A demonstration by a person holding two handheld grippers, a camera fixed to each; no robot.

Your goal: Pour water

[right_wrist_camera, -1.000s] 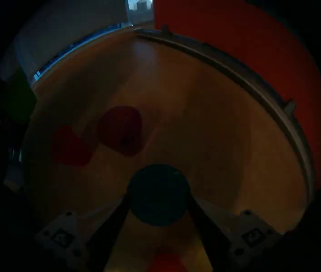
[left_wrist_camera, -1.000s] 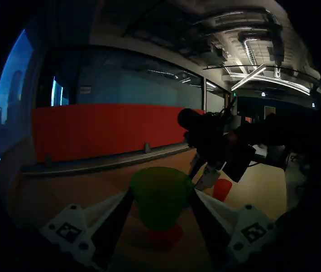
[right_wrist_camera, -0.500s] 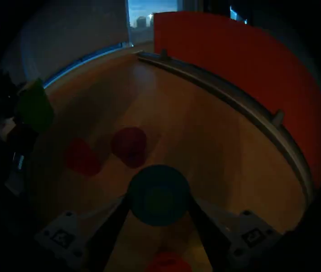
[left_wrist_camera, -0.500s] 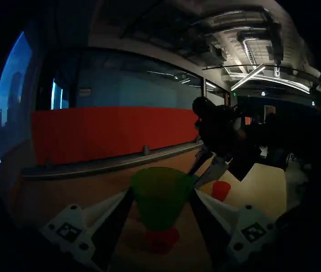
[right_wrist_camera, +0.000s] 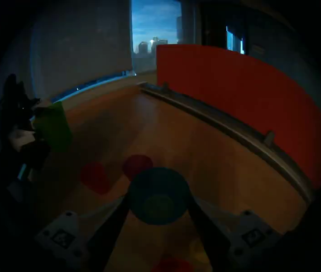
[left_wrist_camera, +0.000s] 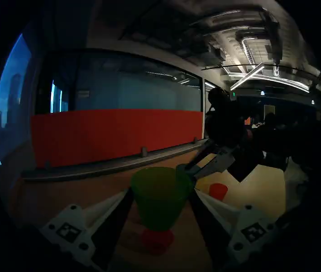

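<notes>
green cup [left_wrist_camera: 161, 197]: plain translucent green, no print
teal cup [right_wrist_camera: 159, 196]: dark teal outside, paler greenish inside
left gripper [left_wrist_camera: 161, 196]: white fingers [left_wrist_camera: 100, 212] with black inner faces; black-and-white square marker [left_wrist_camera: 68, 232] on each
right gripper [right_wrist_camera: 159, 199]: white and black likewise, greyed by dim light; black-and-white marker [right_wrist_camera: 64, 238]
red cups [right_wrist_camera: 137, 165]: plain dull red, unpatterned
orange-red cup [left_wrist_camera: 217, 191]: brighter, orange-red, plain
table [right_wrist_camera: 196, 145]: warm orange-brown, faint wood tone
partition panel [left_wrist_camera: 115, 133]: flat bright red
rail [left_wrist_camera: 110, 163]: grey
window [right_wrist_camera: 153, 27]: deep blue dusk sky, dark skyline shapes
ceiling lights [left_wrist_camera: 251, 77]: white strips against dark grey
</notes>
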